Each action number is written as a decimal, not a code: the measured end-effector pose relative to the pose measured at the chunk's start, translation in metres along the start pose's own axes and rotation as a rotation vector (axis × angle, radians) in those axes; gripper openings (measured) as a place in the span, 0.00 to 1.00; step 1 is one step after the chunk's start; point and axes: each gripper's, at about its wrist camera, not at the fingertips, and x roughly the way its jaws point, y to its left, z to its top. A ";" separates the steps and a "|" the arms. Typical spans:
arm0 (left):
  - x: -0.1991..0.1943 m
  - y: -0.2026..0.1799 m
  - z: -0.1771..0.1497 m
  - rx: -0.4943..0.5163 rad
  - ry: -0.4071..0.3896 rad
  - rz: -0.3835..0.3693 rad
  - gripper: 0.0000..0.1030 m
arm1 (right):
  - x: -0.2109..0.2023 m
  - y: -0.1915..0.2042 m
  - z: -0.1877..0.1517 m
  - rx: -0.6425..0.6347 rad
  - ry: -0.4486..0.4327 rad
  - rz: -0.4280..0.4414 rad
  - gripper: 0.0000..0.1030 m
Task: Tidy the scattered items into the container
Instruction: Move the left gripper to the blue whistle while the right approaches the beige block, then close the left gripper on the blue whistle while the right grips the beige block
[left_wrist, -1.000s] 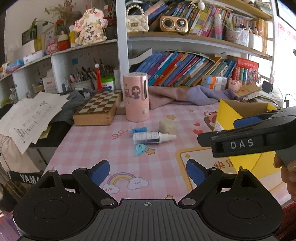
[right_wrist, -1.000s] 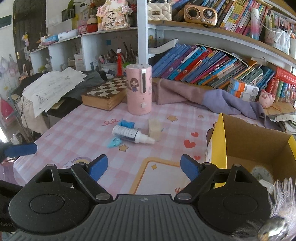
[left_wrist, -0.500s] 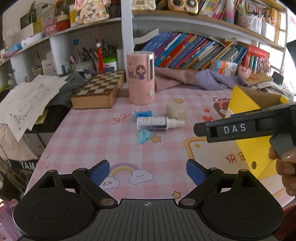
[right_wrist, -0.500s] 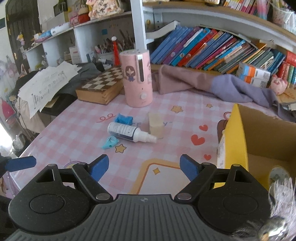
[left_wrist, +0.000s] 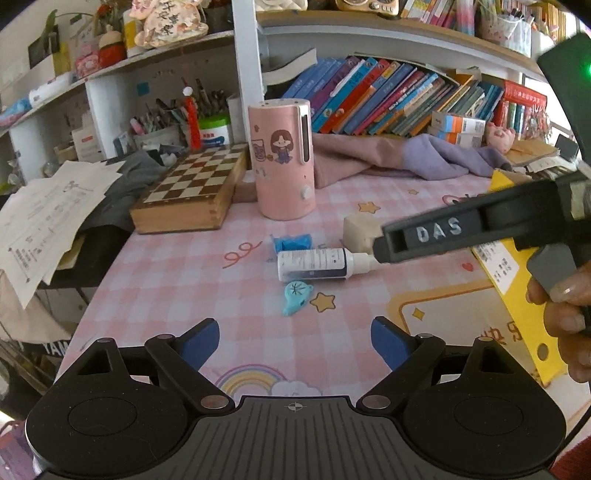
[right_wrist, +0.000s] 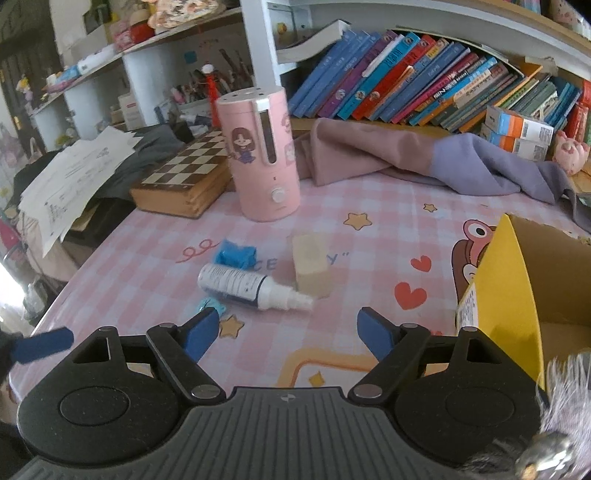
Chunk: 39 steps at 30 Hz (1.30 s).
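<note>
On the pink checked mat lie a white spray bottle (left_wrist: 314, 264) (right_wrist: 251, 286), a blue teardrop tag (left_wrist: 295, 297) (right_wrist: 210, 306), a crumpled blue piece (left_wrist: 291, 242) (right_wrist: 236, 254) and a cream block (left_wrist: 360, 232) (right_wrist: 312, 266). The yellow cardboard box (left_wrist: 517, 288) (right_wrist: 506, 288) stands open at the right. My left gripper (left_wrist: 293, 341) is open and empty, short of the tag. My right gripper (right_wrist: 288, 334) hovers just short of the bottle, jaws closing slightly with nothing between them. In the left wrist view its black body (left_wrist: 439, 236) hides the bottle's nozzle.
A pink cylinder (left_wrist: 282, 162) and a wooden chessboard box (left_wrist: 192, 192) stand behind the items. Loose papers (left_wrist: 48, 221) hang over the left edge. Purple cloth (left_wrist: 388, 162) lies below the bookshelf. A hand (left_wrist: 565, 306) holds the right gripper.
Both grippers have moved forward and down toward the scattered items, which now look larger. The right gripper's body now overlaps the bottle's nozzle in the left wrist view.
</note>
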 end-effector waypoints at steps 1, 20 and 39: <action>0.005 0.000 0.002 0.001 0.003 -0.002 0.87 | 0.004 0.000 0.003 0.006 0.006 -0.001 0.79; 0.095 0.004 0.027 -0.054 0.105 -0.017 0.48 | 0.075 -0.002 0.047 -0.044 0.078 -0.061 0.57; 0.112 0.006 0.027 -0.074 0.143 -0.020 0.25 | 0.105 -0.009 0.048 -0.057 0.156 -0.046 0.32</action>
